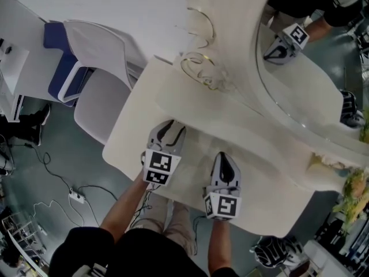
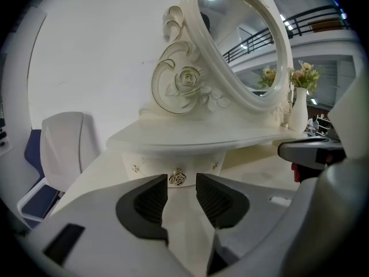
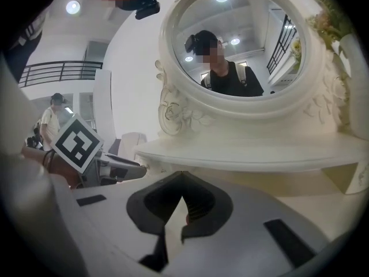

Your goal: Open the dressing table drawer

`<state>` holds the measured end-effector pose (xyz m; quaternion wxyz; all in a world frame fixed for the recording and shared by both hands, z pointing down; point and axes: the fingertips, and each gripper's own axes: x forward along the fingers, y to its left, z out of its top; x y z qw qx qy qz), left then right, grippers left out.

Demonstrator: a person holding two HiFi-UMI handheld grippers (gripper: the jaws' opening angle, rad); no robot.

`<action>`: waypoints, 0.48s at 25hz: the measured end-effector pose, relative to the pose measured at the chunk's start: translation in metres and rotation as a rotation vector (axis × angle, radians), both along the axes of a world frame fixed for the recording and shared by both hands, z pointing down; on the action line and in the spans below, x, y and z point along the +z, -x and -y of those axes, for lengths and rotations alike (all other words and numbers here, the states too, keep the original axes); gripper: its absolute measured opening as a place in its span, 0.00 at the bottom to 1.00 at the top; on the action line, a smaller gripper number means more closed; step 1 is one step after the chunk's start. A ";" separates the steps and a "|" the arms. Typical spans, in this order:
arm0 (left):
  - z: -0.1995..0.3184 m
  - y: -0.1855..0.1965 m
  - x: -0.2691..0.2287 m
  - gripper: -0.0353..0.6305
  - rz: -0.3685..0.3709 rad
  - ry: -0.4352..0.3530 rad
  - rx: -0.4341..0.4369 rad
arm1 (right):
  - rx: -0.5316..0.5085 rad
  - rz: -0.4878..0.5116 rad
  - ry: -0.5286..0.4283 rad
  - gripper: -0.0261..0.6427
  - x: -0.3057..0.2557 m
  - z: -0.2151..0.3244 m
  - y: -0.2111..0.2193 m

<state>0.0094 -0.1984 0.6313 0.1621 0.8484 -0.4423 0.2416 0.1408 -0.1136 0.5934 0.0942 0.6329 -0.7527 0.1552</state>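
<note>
Left gripper (image 2: 181, 183), closest in, is held low over the tabletop (image 1: 130, 126), jaws spread, nothing clamped between them. Just past its tips, framed in the gap, the rose knob (image 2: 177, 178) of the drawer (image 2: 151, 166) is seen. No contact with the knob can be made out. The drawer front is tucked under the mirror shelf (image 2: 190, 138) and looks closed. Right gripper (image 3: 183, 178) is held beside the left one, on its right and farther back from the shelf, its jaws brought together and empty.
</note>
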 end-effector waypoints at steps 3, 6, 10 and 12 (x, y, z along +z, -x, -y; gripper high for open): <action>0.005 -0.003 0.004 0.26 0.012 0.000 -0.002 | 0.003 0.000 0.012 0.04 0.003 -0.001 -0.003; 0.009 -0.003 0.006 0.26 0.022 -0.004 -0.016 | 0.003 0.002 0.017 0.04 0.005 -0.001 -0.005; 0.012 -0.004 0.007 0.26 0.026 -0.008 -0.022 | 0.004 0.006 0.018 0.04 0.006 0.000 -0.007; 0.013 -0.003 0.008 0.25 0.034 -0.013 -0.024 | 0.007 0.004 0.020 0.04 0.008 0.000 -0.008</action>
